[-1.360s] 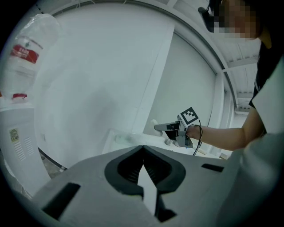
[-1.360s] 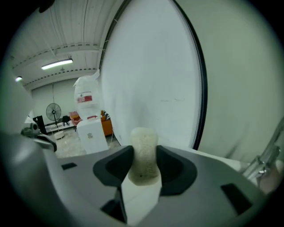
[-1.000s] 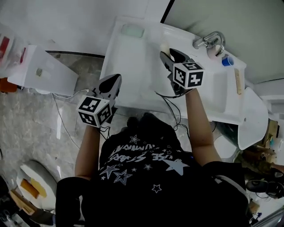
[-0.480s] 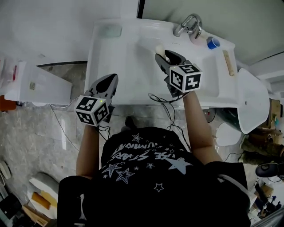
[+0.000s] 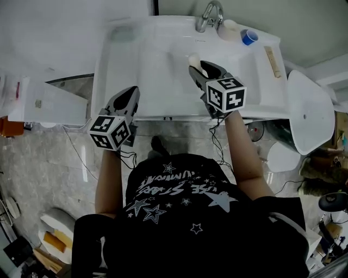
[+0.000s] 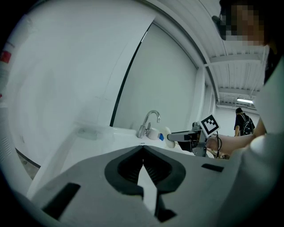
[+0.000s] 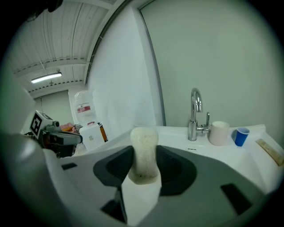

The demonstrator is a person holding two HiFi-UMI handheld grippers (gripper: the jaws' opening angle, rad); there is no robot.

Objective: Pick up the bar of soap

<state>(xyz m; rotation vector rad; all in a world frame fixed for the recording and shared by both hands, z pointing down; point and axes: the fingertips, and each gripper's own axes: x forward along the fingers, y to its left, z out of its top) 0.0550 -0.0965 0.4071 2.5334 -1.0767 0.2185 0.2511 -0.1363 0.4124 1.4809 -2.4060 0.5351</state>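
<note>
The pale cream bar of soap (image 5: 194,58) (image 7: 143,153) stands upright between the jaws of my right gripper (image 5: 199,68) (image 7: 144,167), which is shut on it and holds it above the white sink (image 5: 142,65). From the left gripper view, the soap (image 6: 166,134) shows at that gripper's tip, in front of the faucet. My left gripper (image 5: 125,98) (image 6: 143,150) hovers at the sink's front left edge, its jaws shut with nothing between them.
A chrome faucet (image 5: 209,14) stands at the back of the sink, with a beige cup (image 5: 229,29) and a blue cup (image 5: 249,37) to its right. A flat wooden piece (image 5: 273,60) lies further right. A white toilet lid (image 5: 310,108) is on the right, a white box (image 5: 50,101) on the left.
The head view has swung, so the sink and faucet now sit further left and higher. Both grippers keep nearly the same places; the soap stays in the right jaws.
</note>
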